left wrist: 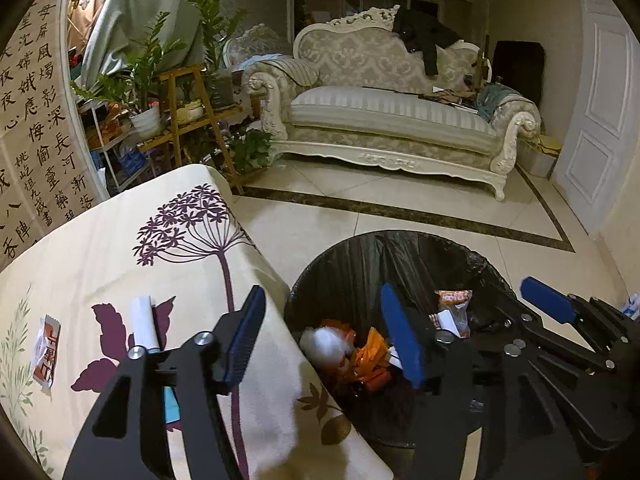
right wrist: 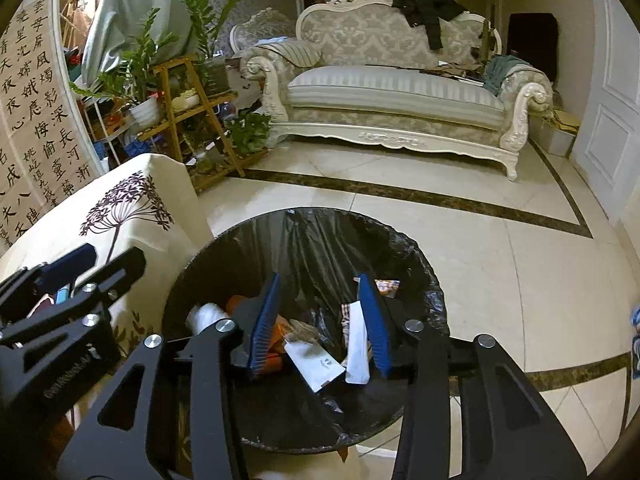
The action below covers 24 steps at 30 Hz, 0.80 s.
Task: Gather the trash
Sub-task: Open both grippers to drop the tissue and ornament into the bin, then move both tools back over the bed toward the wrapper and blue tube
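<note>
Black-lined bin (right wrist: 304,240) sits under both grippers, left (left wrist: 324,332) and right (right wrist: 316,320), jaws parted and empty. Let scraps fall, then reach for the counter (left wrist: 120,240) wrapper (left wrist: 46,356) at nine o'clock.

Wrappers (left wrist: 47,350) on floral tablecloth (left wrist: 120,248); bin (left wrist: 316,292) on floor (left wrist: 400,208)

- The trash bin (left wrist: 400,256) stands on the floor, just right of the cloth-covered table (left wrist: 120,248).
- Wrappers (right wrist: 320,364) lie inside the bin.
- A paper roll (left wrist: 143,322) and a packet (left wrist: 46,354) lie on the table.
- The sofa (left wrist: 392,112) stands behind the bin; the plant shelf (left wrist: 192,120) stands left of the sofa.
</note>
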{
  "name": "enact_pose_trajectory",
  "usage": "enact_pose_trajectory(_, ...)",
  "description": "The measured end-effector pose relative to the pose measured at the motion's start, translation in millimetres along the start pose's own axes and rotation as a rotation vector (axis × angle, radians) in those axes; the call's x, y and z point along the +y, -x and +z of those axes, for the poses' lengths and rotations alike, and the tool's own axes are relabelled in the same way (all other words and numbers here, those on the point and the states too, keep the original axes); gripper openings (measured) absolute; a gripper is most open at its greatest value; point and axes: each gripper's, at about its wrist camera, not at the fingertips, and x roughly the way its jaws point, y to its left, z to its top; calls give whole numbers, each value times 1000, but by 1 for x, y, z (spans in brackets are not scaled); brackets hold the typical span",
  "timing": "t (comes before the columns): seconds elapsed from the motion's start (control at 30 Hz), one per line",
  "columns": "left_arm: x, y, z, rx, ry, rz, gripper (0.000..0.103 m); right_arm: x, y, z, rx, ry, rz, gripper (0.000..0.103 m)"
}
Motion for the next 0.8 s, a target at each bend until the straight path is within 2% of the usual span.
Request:
enact_pose_trajectory(0.2,8,3,-2,2,25,22,71,-3,0,-2,2,-9,-18,54)
enact_pose_trajectory(0.4,25,11,-10,10,44,58,74,0,5,-5,4,-6,-18,63)
enact_pose_trajectory(0.63,64,27,-26,28,102,122,75,26,9,-9,17,32,33,63)
enact_pose_trajectory(0.8,97,37,-35,31,146,186,75,59,13,-10,20,87,91,63)
